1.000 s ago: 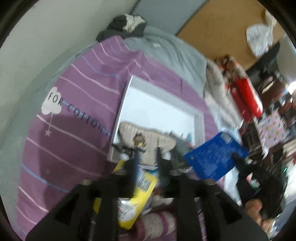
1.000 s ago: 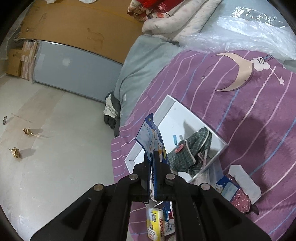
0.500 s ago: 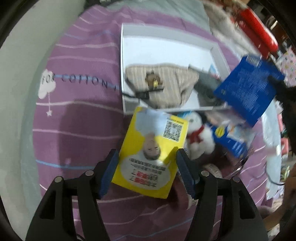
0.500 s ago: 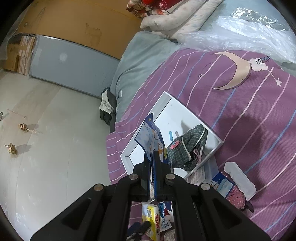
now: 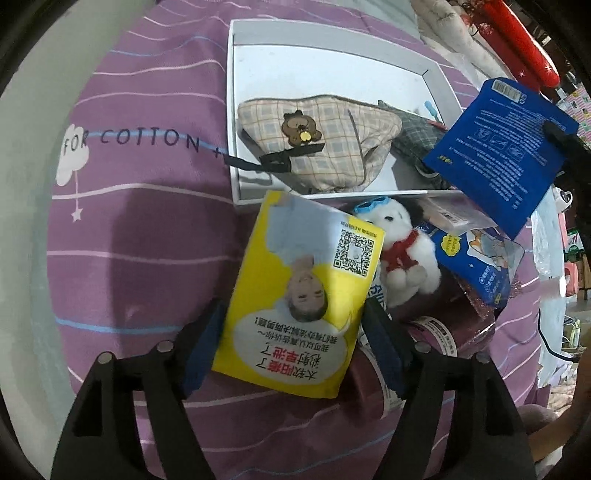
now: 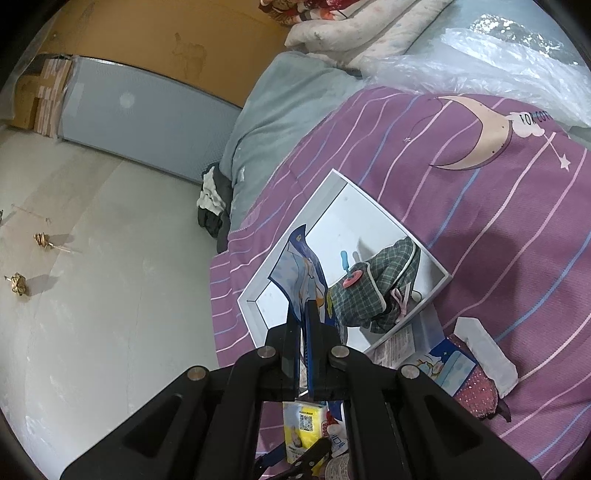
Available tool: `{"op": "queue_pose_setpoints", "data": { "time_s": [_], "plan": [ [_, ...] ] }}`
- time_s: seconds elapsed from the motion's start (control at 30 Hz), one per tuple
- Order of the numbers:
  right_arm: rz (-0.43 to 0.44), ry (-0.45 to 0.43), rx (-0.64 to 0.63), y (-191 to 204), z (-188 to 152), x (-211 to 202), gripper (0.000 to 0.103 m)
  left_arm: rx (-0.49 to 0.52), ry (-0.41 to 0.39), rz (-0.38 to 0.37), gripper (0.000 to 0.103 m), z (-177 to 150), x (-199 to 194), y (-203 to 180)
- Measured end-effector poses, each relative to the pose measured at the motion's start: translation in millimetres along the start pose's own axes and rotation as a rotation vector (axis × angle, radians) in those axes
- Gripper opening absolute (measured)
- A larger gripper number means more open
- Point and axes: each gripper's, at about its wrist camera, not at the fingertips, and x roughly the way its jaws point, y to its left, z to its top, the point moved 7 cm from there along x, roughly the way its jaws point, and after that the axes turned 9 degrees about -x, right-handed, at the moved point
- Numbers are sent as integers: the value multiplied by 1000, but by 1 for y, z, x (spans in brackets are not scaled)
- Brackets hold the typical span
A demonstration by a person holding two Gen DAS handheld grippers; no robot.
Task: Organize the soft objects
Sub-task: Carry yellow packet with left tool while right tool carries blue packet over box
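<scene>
Yellow packet (image 5: 295, 302) between your left gripper (image 5: 291, 347) jaws, opening, pads clear; right gripper (image 6: 304, 332) clamps blue packet (image 6: 306, 266) above tray (image 6: 258, 295), ready to drop.

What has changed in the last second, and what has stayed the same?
The left tongs have tipped down over the yellow packet, and their jaws are opening on either side of it, not gripping it. The right tongs stay shut on the blue packet, held above the white tray. The pouches and plush toy have not moved.
</scene>
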Motion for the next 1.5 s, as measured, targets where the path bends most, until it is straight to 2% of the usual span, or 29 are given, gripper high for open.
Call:
{"op": "queue_pose_setpoints", "data": {
  "time_s": [0.13, 0.23, 0.3, 0.33, 0.53, 0.77, 0.83, 0.93, 1.07, 1.17, 1.3, 1.37, 1.5],
  "plan": [
    [-3, 6, 1, 0, -1, 1, 1, 47, -7, 76, 75, -9, -3, -10],
    [-5, 8, -2, 0, -2, 2, 1, 82, 24, 126, 75, -12, 6, -15],
    [-4, 9, -3, 1, -2, 2, 1, 76, 46, 140, 67, -11, 12, -15],
    [-3, 9, -4, 1, -2, 2, 1, 61, 49, 143, 66, -10, 12, -13],
    [-6, -2, -10, 2, 0, -1, 1, -34, -71, 62, 65, 2, -22, 1],
    [2, 0, -15, 4, -2, 1, 1, -92, -199, -66, 65, 15, -60, 0],
    [14, -6, -16, 5, -2, 1, 1, -125, -231, -85, 65, 21, -64, 10],
    [38, -14, -11, 5, -1, 4, 1, -189, -307, -70, 65, 39, -66, 13],
    [96, -16, 19, 4, 2, 11, 1, -255, -331, -125, 65, 51, -63, 16],
    [162, -28, 50, 4, 6, 17, 1, -283, -372, -93, 65, 61, -62, 17],
    [326, -72, 115, 6, 14, 24, 1, -287, -418, -122, 65, 81, -55, 5],
    [392, -116, 160, 1, 22, 31, 1, -286, -444, -114, 65, 91, -53, 0],
    [438, -139, 259, -22, 28, 53, 1, -270, -449, -85, 65, 114, -41, -6]
  ]
}}
